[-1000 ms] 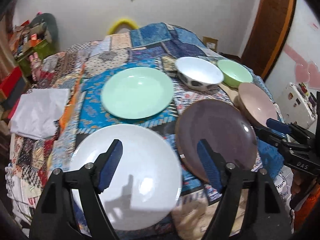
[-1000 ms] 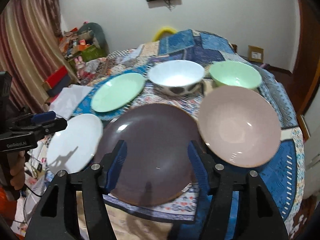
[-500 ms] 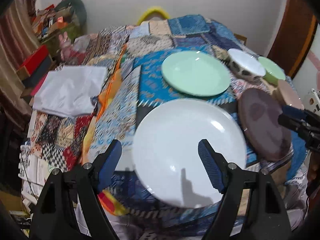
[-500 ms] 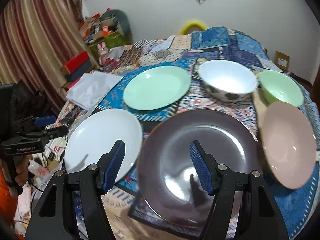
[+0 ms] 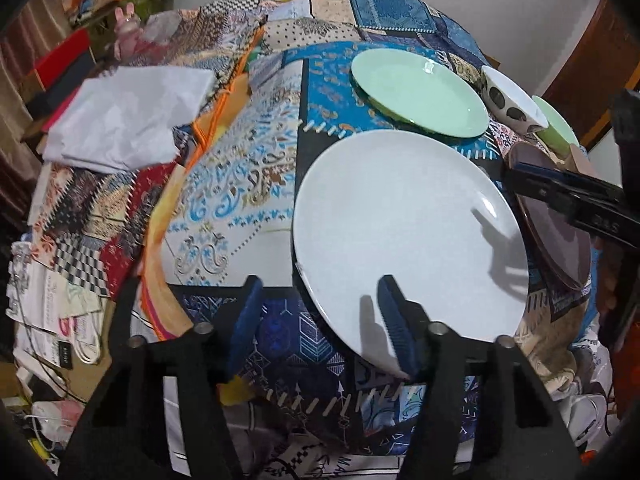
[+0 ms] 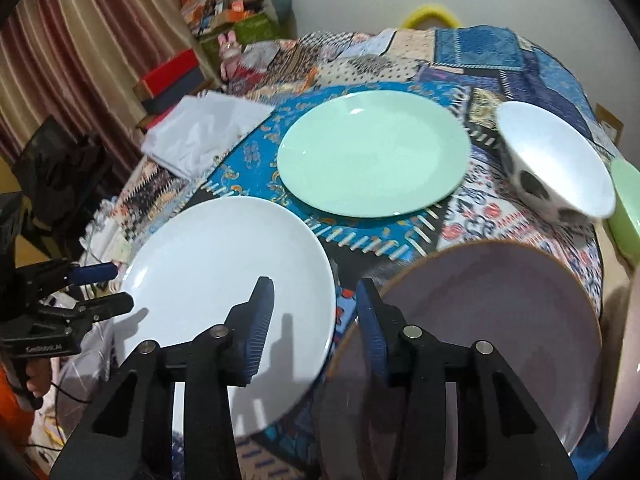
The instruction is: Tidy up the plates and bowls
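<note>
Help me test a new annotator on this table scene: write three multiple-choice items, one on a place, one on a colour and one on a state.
1. Where does the green plate lie relative to the white plate?
A. Stacked on top of it
B. Beyond it on the cloth, farther from the cameras
C. On the floor beside the table

2. What colour is the inside of the spotted bowl?
A. Red
B. Black
C. White

3. What is the state of the white plate?
A. Bare, with nothing on it
B. A bowl stands in it
C. Broken into pieces

Answers:
1. B: both wrist views show the green plate lying apart from the white plate, farther up the table.
2. C: its inside is plain white, and the dark spots are only on its outer wall.
3. A: its face is whole and carries only shadows.
</note>
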Motion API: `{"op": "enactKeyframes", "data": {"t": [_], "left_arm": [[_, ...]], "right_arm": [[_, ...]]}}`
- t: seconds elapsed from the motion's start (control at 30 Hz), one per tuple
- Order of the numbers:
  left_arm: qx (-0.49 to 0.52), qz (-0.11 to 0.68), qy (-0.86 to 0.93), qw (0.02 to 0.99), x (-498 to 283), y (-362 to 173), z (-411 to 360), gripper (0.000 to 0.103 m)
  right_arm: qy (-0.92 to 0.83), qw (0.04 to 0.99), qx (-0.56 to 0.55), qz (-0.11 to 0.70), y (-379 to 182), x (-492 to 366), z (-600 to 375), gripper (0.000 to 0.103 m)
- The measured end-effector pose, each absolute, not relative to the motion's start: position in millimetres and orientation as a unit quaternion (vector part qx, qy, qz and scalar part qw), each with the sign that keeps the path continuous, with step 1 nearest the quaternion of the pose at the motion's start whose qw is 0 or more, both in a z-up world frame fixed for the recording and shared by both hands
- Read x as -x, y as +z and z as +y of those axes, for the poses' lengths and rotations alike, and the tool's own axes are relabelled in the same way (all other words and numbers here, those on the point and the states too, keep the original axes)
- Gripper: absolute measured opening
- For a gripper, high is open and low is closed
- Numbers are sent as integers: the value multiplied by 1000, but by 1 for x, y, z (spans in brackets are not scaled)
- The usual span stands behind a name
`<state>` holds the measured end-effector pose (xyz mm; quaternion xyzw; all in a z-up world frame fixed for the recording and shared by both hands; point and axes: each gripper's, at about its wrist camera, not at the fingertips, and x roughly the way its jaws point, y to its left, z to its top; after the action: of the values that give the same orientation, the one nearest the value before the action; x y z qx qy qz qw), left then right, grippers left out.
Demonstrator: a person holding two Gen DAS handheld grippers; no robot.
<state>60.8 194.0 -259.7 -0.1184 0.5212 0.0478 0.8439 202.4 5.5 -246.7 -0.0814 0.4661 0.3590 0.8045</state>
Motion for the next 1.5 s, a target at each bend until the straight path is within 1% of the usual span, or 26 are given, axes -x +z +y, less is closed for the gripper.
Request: {"op": "enactKeyframes", "data": {"t": [0.17, 0.3, 0.37, 0.43, 0.6, 0.9, 1.1, 1.23, 1.5], "left_arm": [[130, 530, 33, 837, -64, -270, 196, 42], [133, 525, 31, 840, -64, -273, 198, 39], [135, 523, 26, 841, -63, -272, 198, 37], [136, 522, 21, 842, -62, -272, 198, 36], [144, 521, 10, 841, -62, -271, 199, 33], [162, 518, 28, 840, -57, -269, 214, 32], [185, 531, 23, 827, -49, -277, 223, 32], [186, 531, 18, 827, -47, -278, 220, 32], [177, 529, 24, 829, -48, -276, 212, 32]], "right_arm": [[360, 793, 115, 479, -254, -208, 20, 34], [356, 782, 125, 495, -261, -213, 26, 34], [355, 777, 130, 504, -266, -214, 27, 30], [355, 775, 134, 505, -268, -213, 29, 28], [351, 777, 125, 507, -266, -213, 29, 28], [364, 771, 102, 512, -265, -203, 31, 28], [372, 768, 92, 512, -268, -195, 32, 28], [373, 761, 77, 526, -273, -196, 28, 28], [371, 772, 79, 511, -273, -191, 30, 26]]}}
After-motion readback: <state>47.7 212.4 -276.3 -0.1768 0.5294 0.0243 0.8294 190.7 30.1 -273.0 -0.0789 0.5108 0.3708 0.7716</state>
